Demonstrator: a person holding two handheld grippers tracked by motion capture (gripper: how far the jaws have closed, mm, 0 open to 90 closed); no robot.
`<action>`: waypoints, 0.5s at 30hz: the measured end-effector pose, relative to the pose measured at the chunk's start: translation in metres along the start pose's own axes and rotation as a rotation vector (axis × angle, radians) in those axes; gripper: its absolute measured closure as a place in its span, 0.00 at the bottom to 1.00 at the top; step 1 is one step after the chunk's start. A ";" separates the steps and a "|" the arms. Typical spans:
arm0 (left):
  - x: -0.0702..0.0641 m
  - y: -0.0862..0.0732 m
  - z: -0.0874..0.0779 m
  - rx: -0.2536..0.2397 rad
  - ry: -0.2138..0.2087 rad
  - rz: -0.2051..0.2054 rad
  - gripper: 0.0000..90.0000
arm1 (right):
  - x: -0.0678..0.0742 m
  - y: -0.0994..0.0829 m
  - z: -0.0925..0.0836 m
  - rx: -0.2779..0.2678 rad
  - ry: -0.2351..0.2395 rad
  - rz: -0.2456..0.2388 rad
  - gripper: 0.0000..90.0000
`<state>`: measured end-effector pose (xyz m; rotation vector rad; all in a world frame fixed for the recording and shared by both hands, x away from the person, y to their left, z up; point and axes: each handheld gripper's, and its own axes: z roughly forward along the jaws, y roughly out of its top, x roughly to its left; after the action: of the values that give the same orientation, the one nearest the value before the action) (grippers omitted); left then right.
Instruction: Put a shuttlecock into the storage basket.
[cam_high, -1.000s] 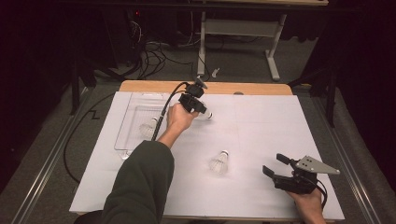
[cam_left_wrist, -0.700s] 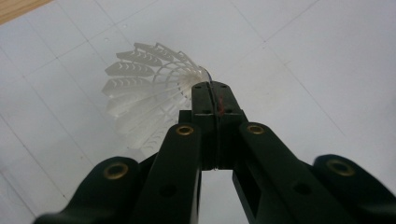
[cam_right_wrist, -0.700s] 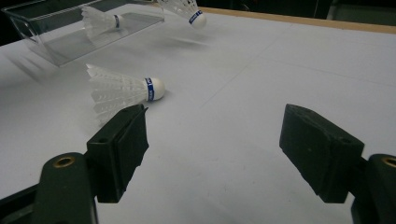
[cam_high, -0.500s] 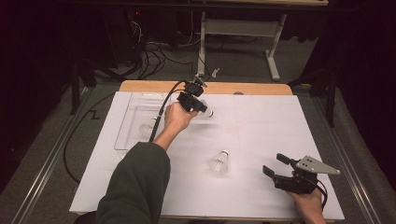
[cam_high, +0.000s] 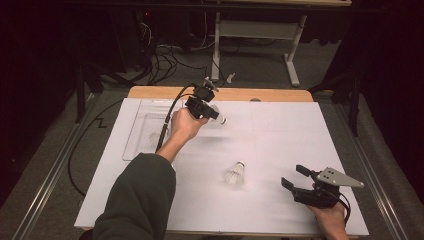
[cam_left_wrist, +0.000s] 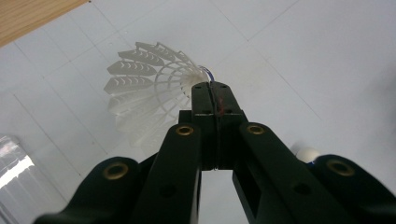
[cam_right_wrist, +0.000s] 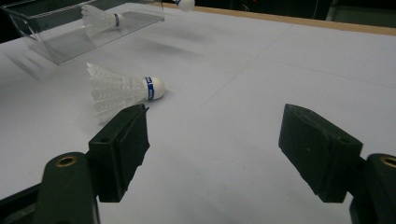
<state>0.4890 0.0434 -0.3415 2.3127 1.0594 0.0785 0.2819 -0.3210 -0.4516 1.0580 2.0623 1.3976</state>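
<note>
My left gripper (cam_high: 214, 113) is held above the far part of the white table sheet, shut on a white shuttlecock (cam_high: 219, 116). In the left gripper view its jaws (cam_left_wrist: 213, 88) are pressed together on the narrow end of the feather skirt (cam_left_wrist: 144, 93). A second shuttlecock (cam_high: 235, 174) lies on its side mid-table, with its blue-banded cork (cam_right_wrist: 154, 87) pointing toward the far edge. My right gripper (cam_high: 292, 176) rests at the front right, open and with nothing in it (cam_right_wrist: 219, 140). It sits about a hand's width to the right of that shuttlecock.
A clear plastic tray (cam_high: 137, 135) sits at the left of the sheet with another shuttlecock (cam_right_wrist: 100, 18) inside. The wooden table edge (cam_high: 270, 94) runs along the back. Cables and a desk frame stand on the floor beyond.
My left hand has drifted slightly toward the far left with the shuttlecock still gripped. The right gripper and the lying shuttlecock have not moved.
</note>
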 end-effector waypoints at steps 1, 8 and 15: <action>0.000 0.000 -0.001 0.000 0.000 -0.002 1.00 | 0.000 0.000 0.000 0.000 0.000 0.000 0.27; 0.001 -0.006 -0.009 -0.006 -0.006 -0.004 1.00 | 0.000 0.000 0.000 0.000 0.000 0.001 0.27; 0.003 -0.012 -0.016 -0.014 -0.011 -0.007 1.00 | 0.000 0.000 0.001 0.003 0.000 -0.004 0.27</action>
<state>0.4785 0.0597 -0.3348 2.2943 1.0587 0.0695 0.2821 -0.3205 -0.4518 1.0544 2.0663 1.3923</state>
